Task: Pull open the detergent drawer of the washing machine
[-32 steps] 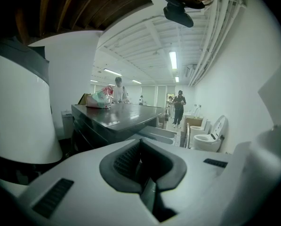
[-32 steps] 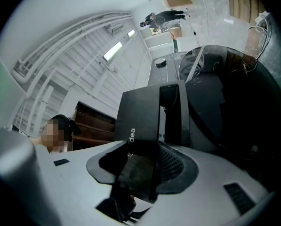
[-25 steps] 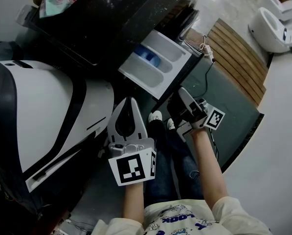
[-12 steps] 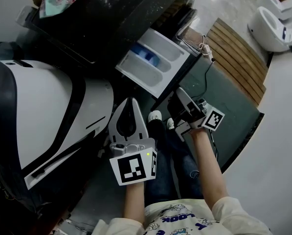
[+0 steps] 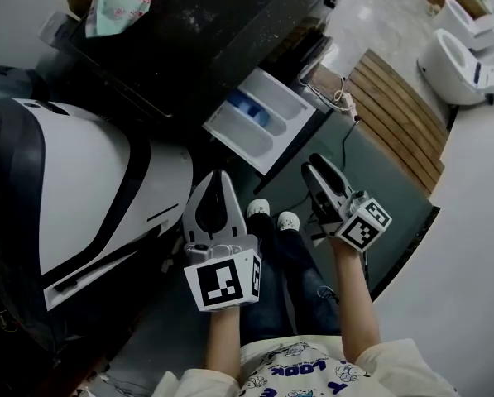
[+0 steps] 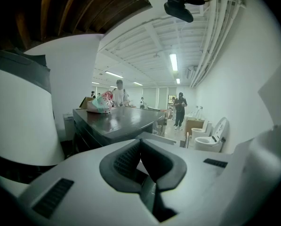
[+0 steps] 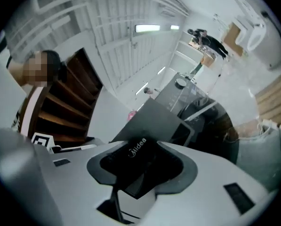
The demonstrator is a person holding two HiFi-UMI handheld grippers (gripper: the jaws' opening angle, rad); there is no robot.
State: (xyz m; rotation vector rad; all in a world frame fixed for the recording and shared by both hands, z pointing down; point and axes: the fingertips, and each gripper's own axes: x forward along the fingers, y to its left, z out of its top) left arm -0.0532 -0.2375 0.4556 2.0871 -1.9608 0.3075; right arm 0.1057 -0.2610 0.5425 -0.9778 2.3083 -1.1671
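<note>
Status: detergent drawer point(image 5: 259, 122) is already sticking well out of the washing machine point(image 5: 205, 31) front, w/ its white tray & blue compartment point(image 5: 248, 106) showing from above in head view. So the pull itself is looking done, or nearly; can't tell if the drawer is sitting at full travel.

The right hand-held gripper point(image 5: 315, 165) is hovering just beside the drawer's dark front panel point(image 7: 139, 160), near its corner, and isn't touching it in head view. Its jaws are standing apart. In right gripper view the panel w/ the brand logo is showing in the gap btwn them, but the pads aren't pressing on it as far as I can judge, so nothing is being held.

The left hand-held gripper point(image 5: 218, 180) is hanging lower down, apart from the drawer, tips pressed together & empty.

What's left, prob.: only backing the right one clear, maybe a last tug if the drawer isn't fully out.
</note>
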